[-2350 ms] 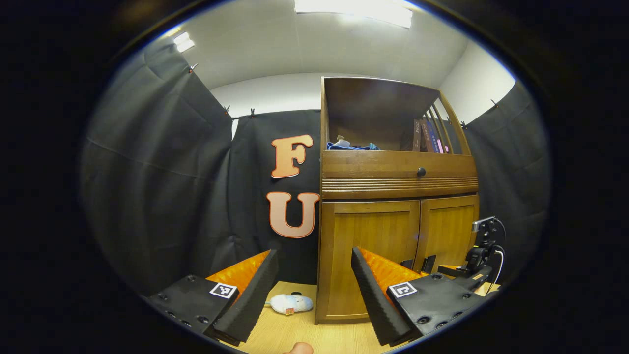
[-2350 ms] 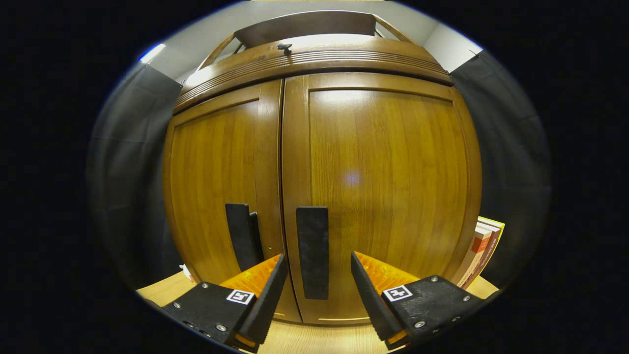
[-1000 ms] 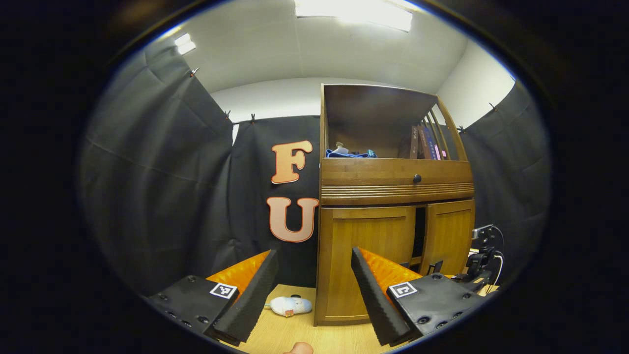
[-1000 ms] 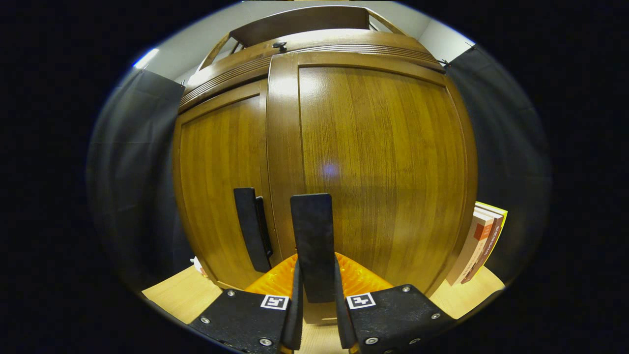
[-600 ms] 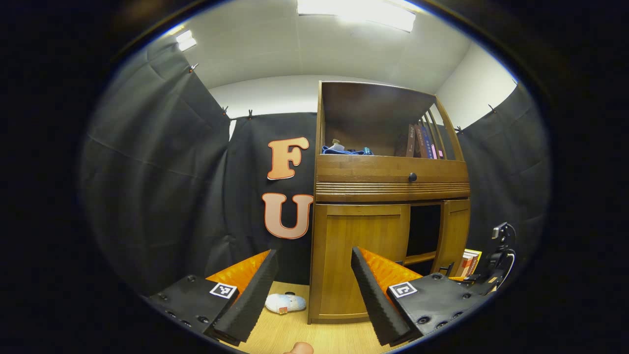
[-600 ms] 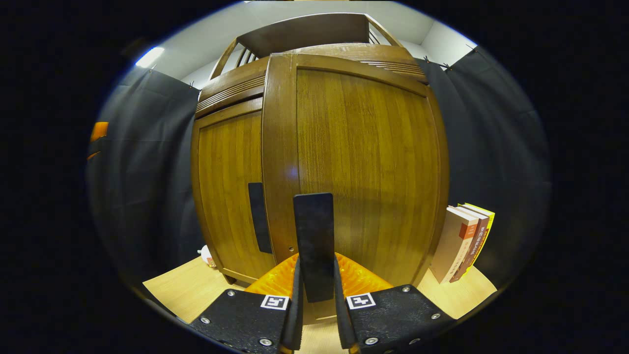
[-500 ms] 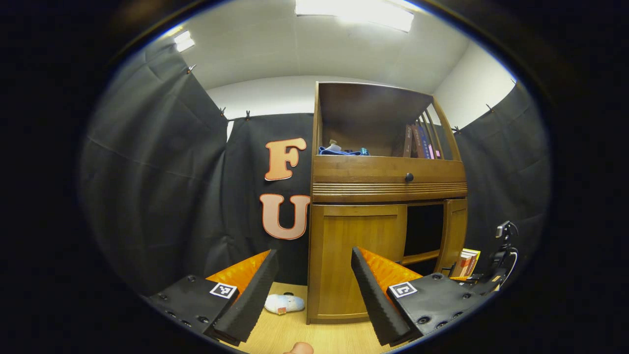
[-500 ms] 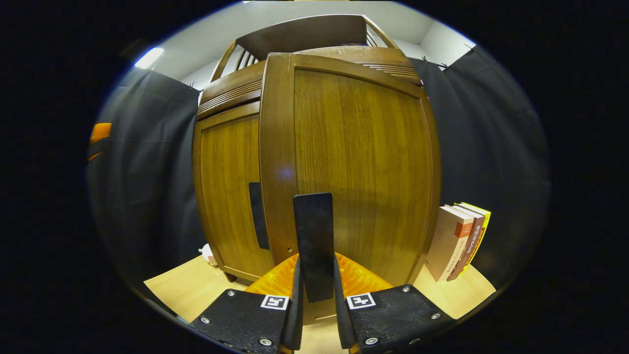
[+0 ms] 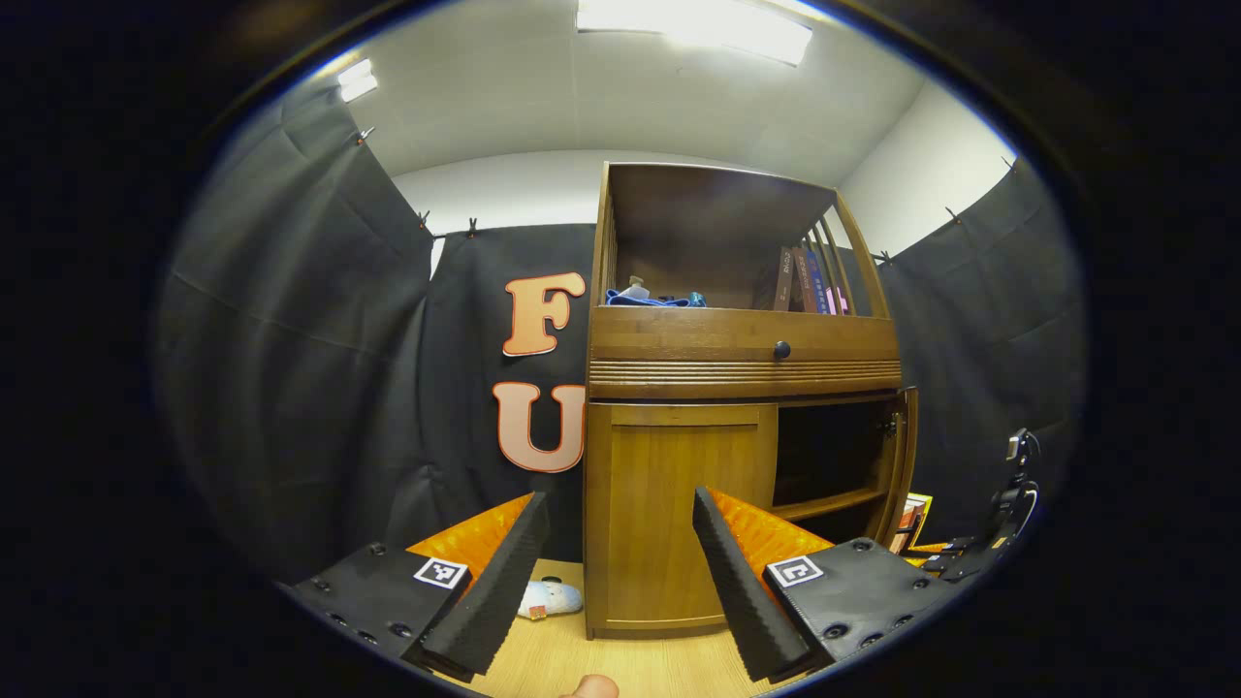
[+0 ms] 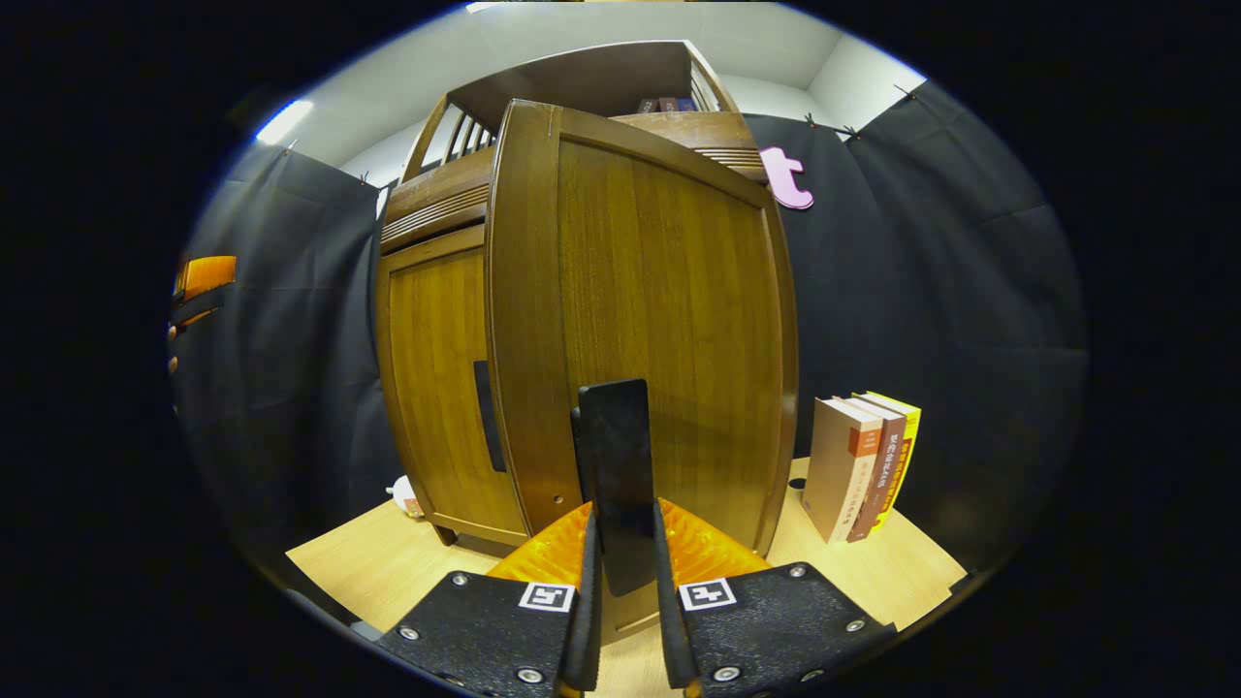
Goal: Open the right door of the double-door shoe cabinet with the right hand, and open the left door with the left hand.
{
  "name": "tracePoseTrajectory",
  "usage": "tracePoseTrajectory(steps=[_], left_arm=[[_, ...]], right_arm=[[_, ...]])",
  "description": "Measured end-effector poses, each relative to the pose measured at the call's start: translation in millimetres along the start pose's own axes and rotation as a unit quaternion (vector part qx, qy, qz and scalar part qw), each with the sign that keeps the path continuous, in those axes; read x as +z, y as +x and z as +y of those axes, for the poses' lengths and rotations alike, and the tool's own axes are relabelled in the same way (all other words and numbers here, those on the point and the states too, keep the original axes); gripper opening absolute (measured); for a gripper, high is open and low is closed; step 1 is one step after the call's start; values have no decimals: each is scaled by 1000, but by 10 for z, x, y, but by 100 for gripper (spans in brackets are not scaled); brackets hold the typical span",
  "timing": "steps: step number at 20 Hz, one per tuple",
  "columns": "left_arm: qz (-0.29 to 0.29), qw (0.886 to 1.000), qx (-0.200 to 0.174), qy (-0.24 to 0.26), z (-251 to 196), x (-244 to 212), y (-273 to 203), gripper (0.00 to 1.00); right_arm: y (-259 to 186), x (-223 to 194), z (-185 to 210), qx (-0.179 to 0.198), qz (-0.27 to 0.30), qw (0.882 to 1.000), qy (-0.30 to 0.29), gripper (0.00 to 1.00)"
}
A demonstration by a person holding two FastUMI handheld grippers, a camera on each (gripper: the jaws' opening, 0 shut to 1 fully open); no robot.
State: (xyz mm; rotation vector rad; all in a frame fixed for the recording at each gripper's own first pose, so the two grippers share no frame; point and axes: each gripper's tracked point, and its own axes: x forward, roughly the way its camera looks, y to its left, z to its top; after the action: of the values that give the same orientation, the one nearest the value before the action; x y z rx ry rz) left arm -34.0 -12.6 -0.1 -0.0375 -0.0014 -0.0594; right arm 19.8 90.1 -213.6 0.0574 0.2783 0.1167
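The wooden shoe cabinet (image 9: 742,373) stands ahead of me on a wooden tabletop. In the right gripper view, my right gripper (image 10: 622,553) is shut on the black vertical handle (image 10: 613,456) of the right door (image 10: 669,320), which is swung far out. In the left gripper view that door (image 9: 906,465) appears edge-on beside the dark interior (image 9: 829,451) with one shelf. The left door (image 9: 679,514) is closed, and its black handle (image 10: 482,417) is free. My left gripper (image 9: 620,543) hangs open, well short of the left door, holding nothing.
A small white soft toy (image 9: 548,598) lies on the tabletop (image 10: 359,562) left of the cabinet. Three books (image 10: 863,465) stand to the right of the open door. Above the doors is a drawer with a knob (image 9: 781,349), topped by an open shelf holding books (image 9: 805,286).
My right gripper went from open around the right door's handle to shut on it, then swung the door from closed to wide open. The left gripper stayed open and drifted slightly.
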Motion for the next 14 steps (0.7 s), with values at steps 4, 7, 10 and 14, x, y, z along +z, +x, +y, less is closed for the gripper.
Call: tracePoseTrajectory(steps=[4,7,10,14], left_arm=[[1,1000,-7,-2,-95,-43,22,96],[3,1000,-18,-7,-200,-44,53,96],[5,999,-31,-12,-343,-51,55,96],[8,999,-44,-10,-531,-66,66,96]], right_arm=[[-128,-1,-167,-24,-2,1000,-5,23],[-235,22,-361,-45,-5,999,-18,19],[-337,25,-539,-63,-2,998,-15,9],[-424,48,-810,-87,-2,996,-35,13]])
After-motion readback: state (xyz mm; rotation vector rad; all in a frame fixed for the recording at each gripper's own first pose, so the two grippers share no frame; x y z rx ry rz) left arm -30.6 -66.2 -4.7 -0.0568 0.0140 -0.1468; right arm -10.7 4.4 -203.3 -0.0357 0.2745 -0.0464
